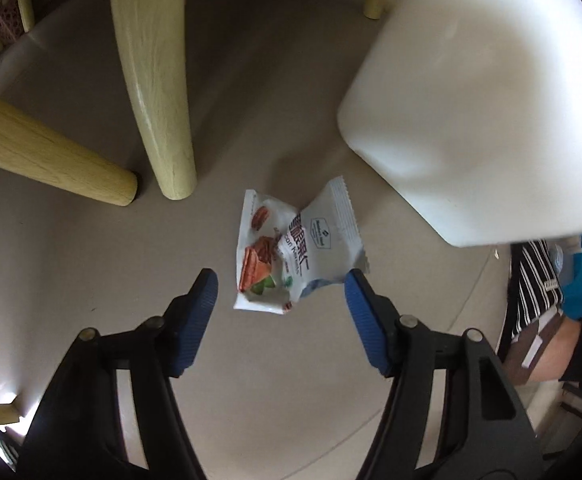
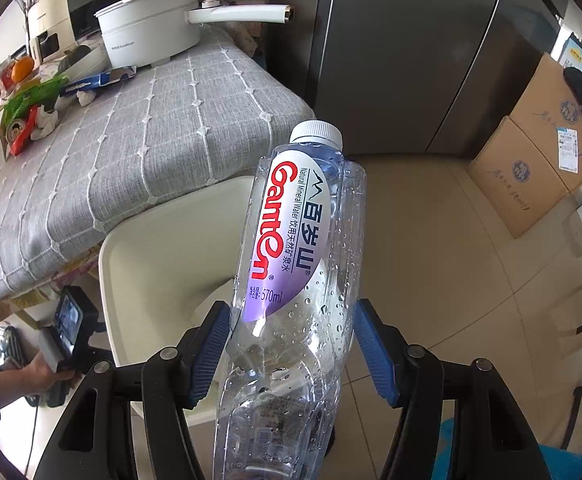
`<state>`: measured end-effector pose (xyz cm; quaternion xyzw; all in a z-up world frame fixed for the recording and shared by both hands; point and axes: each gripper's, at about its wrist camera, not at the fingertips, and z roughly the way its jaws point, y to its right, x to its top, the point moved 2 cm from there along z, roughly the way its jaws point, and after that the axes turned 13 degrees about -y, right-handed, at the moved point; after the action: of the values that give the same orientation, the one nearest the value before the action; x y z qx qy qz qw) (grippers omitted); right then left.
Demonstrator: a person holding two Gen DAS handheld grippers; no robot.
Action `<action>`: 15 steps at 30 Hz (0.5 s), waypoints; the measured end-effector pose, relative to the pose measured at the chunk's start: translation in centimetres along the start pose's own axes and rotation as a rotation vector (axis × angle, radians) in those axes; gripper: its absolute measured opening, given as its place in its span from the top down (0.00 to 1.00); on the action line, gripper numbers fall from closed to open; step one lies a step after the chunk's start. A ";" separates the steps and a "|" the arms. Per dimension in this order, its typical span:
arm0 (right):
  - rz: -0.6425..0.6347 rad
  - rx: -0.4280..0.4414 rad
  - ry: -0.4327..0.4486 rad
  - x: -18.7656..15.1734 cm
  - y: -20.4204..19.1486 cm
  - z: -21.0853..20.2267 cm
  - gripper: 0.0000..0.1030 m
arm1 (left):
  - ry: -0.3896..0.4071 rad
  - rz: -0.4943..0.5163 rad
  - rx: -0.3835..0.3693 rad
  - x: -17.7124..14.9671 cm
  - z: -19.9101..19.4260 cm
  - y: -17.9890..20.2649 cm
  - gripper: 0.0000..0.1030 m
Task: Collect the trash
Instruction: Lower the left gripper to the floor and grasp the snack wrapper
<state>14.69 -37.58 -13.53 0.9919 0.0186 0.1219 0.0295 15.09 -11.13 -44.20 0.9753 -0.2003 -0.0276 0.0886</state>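
A crumpled white snack wrapper (image 1: 295, 252) with red and green print lies on the beige floor. My left gripper (image 1: 281, 280) is open just above it, its blue pads on either side of the wrapper's near end, the right pad at its edge. My right gripper (image 2: 291, 320) is shut on an empty clear Ganten water bottle (image 2: 291, 280) with a white cap, held upright and tilted slightly right, in the air above a cream chair seat (image 2: 163, 272).
Pale wooden chair legs (image 1: 151, 80) stand just beyond the wrapper, and a white chair seat (image 1: 483, 100) overhangs at the right. In the right view, a table with a grey cloth (image 2: 111, 152), a grey fridge (image 2: 411, 48) and cardboard boxes (image 2: 531, 152).
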 end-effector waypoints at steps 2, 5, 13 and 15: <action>-0.005 0.005 -0.014 0.0 -0.1 0.4 0.37 | -0.013 -0.020 -0.010 0.3 1.1 -0.4 0.44; -0.013 0.014 -0.030 0.1 -0.4 0.8 0.37 | -0.021 -0.028 -0.014 0.6 2.3 -0.2 0.48; -0.029 0.021 -0.046 0.3 -1.0 1.3 0.37 | 0.000 0.001 0.065 1.8 3.5 2.1 0.94; -0.029 0.019 -0.048 0.3 -1.0 1.3 0.37 | -0.007 0.009 0.080 1.8 3.7 2.6 0.99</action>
<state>15.25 -36.65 -14.77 0.9944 0.0336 0.0973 0.0224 15.47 -14.77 -47.43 0.9771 -0.2060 -0.0229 0.0491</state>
